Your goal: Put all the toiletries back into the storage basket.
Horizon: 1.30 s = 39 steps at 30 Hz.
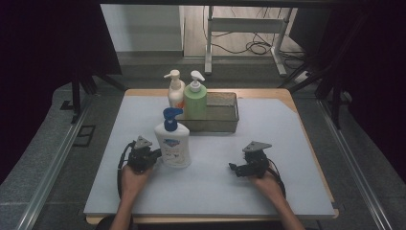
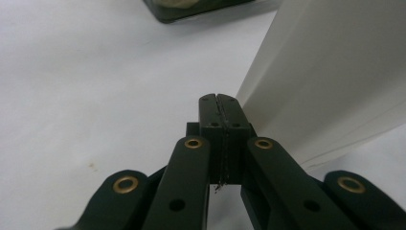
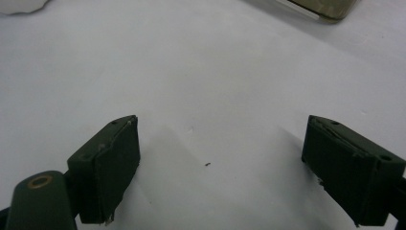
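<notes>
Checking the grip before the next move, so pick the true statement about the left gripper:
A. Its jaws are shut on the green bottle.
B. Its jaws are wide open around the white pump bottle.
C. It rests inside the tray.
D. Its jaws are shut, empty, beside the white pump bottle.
D: in the left gripper view the left gripper has its jaws pressed together with nothing between them, and the white pump bottle stands just beside it.

Pump bottle (image 1: 173, 146) before tray (image 1: 225, 115), two bottles (image 1: 195, 100) at tray's left end

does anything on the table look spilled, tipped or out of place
Nothing stands out. The white bottle stands upright beside the left hand-held gripper, and the green bottle and cream bottle stand upright by the tray; no spill shows.
</notes>
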Available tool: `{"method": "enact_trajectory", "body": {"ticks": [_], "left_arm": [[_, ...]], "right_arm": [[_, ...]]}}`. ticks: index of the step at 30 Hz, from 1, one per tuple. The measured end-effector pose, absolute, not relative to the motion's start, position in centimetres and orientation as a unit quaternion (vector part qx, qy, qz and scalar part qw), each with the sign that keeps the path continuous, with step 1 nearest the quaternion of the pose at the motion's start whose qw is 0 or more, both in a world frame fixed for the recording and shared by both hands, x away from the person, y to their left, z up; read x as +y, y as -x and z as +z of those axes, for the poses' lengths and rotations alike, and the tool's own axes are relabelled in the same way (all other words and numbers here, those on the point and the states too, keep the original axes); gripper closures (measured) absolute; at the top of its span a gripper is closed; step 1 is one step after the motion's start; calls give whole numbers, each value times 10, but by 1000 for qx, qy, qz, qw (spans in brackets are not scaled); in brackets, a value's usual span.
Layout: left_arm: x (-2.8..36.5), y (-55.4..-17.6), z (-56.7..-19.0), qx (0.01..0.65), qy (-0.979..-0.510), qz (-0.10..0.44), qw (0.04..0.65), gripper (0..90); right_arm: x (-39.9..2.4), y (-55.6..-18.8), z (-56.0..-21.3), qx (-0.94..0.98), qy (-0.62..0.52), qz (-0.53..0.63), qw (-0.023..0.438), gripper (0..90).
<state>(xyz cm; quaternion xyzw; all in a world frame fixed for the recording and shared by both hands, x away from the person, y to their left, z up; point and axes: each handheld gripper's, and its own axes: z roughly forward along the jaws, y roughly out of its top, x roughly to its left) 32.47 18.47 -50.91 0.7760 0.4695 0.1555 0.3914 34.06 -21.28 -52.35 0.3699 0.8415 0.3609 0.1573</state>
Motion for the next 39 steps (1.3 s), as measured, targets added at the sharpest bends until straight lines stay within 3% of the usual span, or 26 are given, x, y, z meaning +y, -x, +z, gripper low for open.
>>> {"method": "enact_trajectory", "body": {"ticks": [39], "left_arm": [[111, -317, -507, 406, -814, 138, 393, 891]], "right_arm": [[-213, -341, -524, 841, -370, 361, 158, 127]]}}
